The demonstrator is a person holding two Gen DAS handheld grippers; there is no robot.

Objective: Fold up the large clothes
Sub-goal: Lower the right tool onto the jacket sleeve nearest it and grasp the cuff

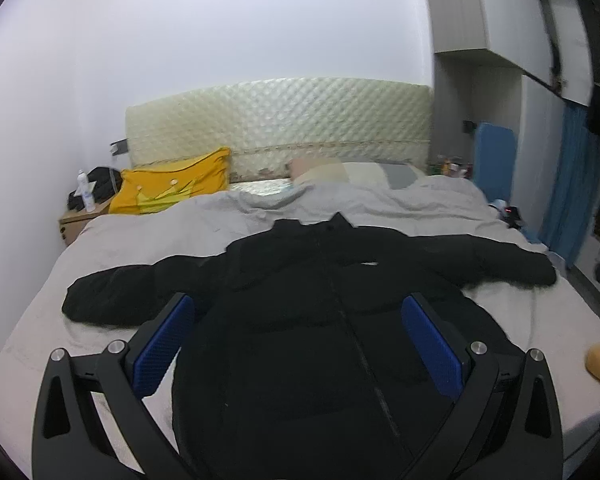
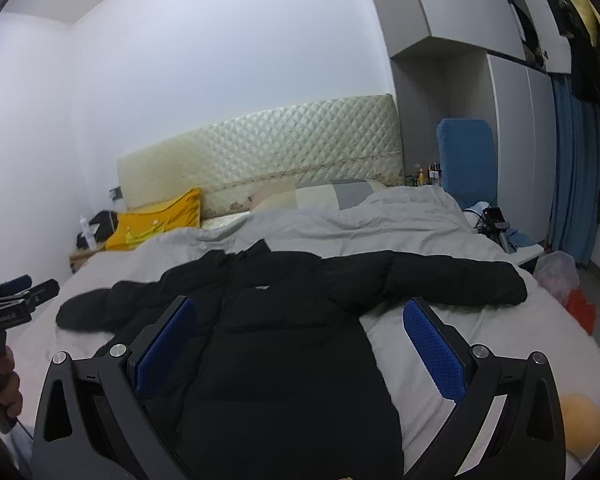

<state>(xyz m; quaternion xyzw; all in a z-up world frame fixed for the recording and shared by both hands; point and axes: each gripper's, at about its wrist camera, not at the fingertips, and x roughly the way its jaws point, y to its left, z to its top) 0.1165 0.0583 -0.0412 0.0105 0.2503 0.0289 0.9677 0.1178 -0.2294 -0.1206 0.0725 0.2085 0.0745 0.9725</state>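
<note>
Black and puffy, the jacket [image 1: 320, 320] lies spread on the bed [image 1: 112, 236], so both grippers' wide, empty jaws could pinch only slippery padding and lose the fold.

Both grippers, left [image 1: 296, 312] and right [image 2: 298, 314], have black frames, blue textured jaws and silver screws.

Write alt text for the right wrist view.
A black puffer jacket lies front up with both sleeves spread across a grey-sheeted bed, collar toward the quilted headboard. The open right gripper hovers over its lower half, holding nothing.
</note>
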